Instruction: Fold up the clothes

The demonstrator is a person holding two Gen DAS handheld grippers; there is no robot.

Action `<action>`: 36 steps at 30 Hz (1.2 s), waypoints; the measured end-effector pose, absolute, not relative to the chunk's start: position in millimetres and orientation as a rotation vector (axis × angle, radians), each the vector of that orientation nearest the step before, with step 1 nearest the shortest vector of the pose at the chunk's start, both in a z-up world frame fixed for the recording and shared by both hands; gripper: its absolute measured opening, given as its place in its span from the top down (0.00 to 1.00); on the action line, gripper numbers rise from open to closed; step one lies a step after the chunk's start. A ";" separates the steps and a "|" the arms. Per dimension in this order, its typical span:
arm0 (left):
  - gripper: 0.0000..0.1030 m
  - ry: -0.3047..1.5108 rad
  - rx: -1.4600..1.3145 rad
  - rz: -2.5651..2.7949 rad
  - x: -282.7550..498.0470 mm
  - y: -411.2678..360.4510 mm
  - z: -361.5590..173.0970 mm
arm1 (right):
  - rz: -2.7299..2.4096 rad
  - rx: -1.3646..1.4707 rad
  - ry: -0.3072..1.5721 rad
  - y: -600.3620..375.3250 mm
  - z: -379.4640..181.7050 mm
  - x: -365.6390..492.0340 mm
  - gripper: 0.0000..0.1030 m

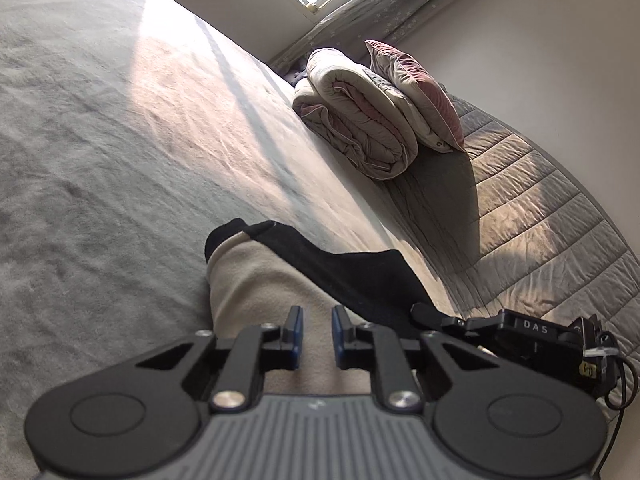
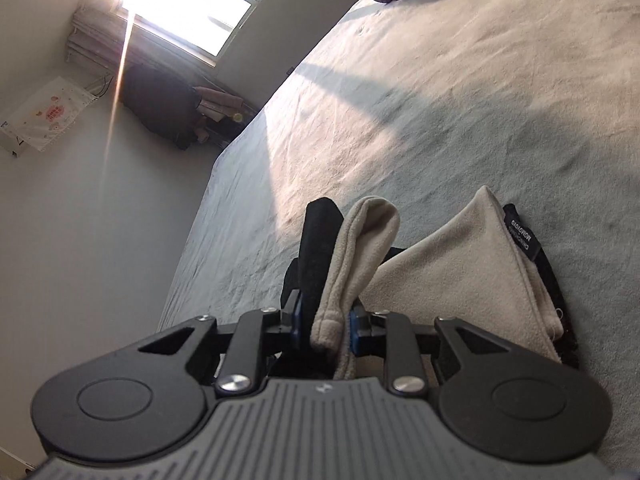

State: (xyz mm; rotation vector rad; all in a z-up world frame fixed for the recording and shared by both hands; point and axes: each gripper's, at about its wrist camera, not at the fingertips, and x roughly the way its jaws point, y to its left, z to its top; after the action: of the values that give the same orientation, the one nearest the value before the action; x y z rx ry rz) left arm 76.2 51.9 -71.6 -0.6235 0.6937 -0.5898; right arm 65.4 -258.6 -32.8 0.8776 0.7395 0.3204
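Beige-and-black fleece garment [image 2: 460,264] lies on the bed [image 2: 440,100], long axis running away from you. Your right gripper [image 2: 324,322] is clamped on its bunched near edge. Your left gripper [image 1: 316,334] hangs above the cloth; fingers [image 1: 295,330] narrowly apart, holding nothing visible.
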 end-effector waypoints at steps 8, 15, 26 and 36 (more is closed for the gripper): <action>0.86 0.731 -0.532 -0.665 72.3 18.4 -83.7 | 0.253 0.906 0.770 -300.8 -42.0 53.7 0.75; 0.86 0.728 -0.449 -0.672 66.7 6.3 -82.8 | 0.186 0.860 0.808 -312.8 -54.3 45.3 0.66; 0.86 0.698 -0.403 -0.677 63.6 5.0 -75.8 | 0.193 0.499 0.573 -267.9 -18.8 32.3 0.64; 0.86 0.605 -0.272 -0.633 91.5 5.6 -55.7 | 0.227 0.235 0.527 -225.3 -44.7 48.0 0.64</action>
State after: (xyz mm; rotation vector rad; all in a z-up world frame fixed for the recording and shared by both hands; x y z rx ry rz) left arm 91.5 5.6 -55.7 -0.2721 0.6050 -0.6326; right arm 48.0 -225.3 -44.7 0.2353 0.5267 0.2268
